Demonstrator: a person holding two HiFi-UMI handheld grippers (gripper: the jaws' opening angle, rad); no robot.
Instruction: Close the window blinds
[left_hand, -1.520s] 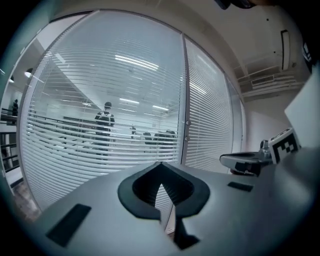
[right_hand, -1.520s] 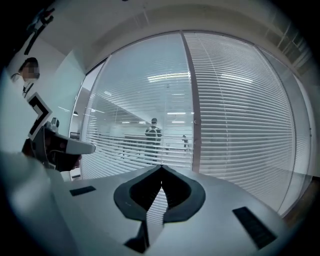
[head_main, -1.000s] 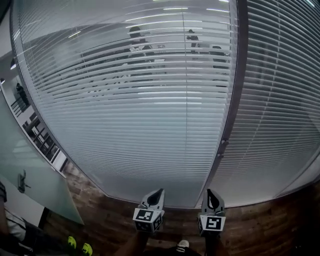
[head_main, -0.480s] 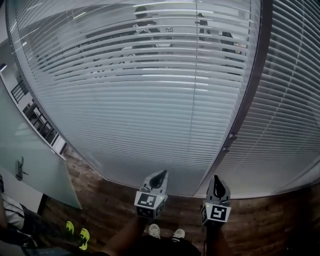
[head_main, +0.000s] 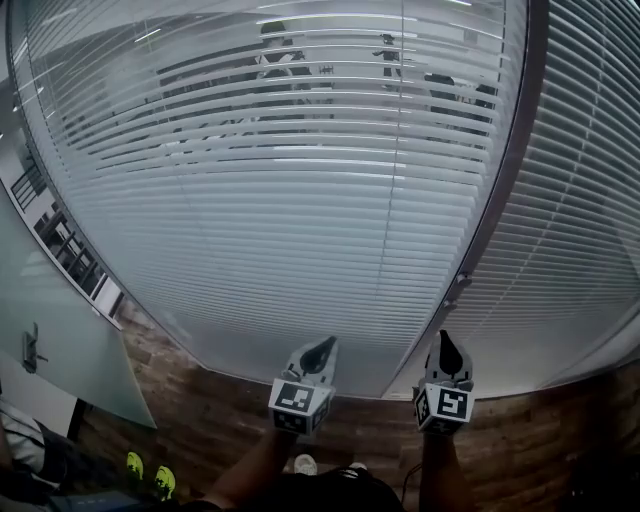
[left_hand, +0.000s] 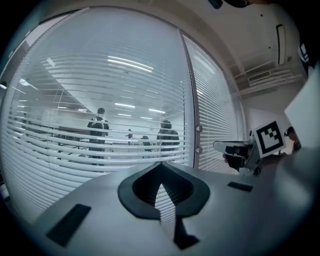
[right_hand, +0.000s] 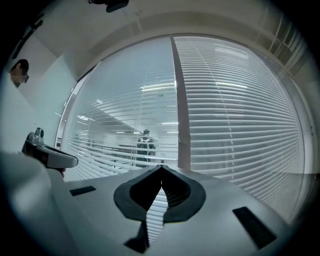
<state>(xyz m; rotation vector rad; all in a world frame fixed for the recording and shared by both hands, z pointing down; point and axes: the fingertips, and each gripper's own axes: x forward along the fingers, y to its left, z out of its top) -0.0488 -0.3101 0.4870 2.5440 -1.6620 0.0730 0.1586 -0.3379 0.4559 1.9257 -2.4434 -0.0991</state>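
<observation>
Window blinds (head_main: 300, 200): left of frame post (head_main: 497, 180), slats tilted open, figures visible through | Second blind (head_main: 580, 200): right of post, slats flatter | Left gripper (head_main: 324, 346): jaws pressed together, nothing between, low and left of post foot | Right gripper (head_main: 447, 338): jaws pressed together, nothing between, at post foot

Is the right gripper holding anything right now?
No, the right gripper has its jaws shut together with nothing gripped between them.
</observation>
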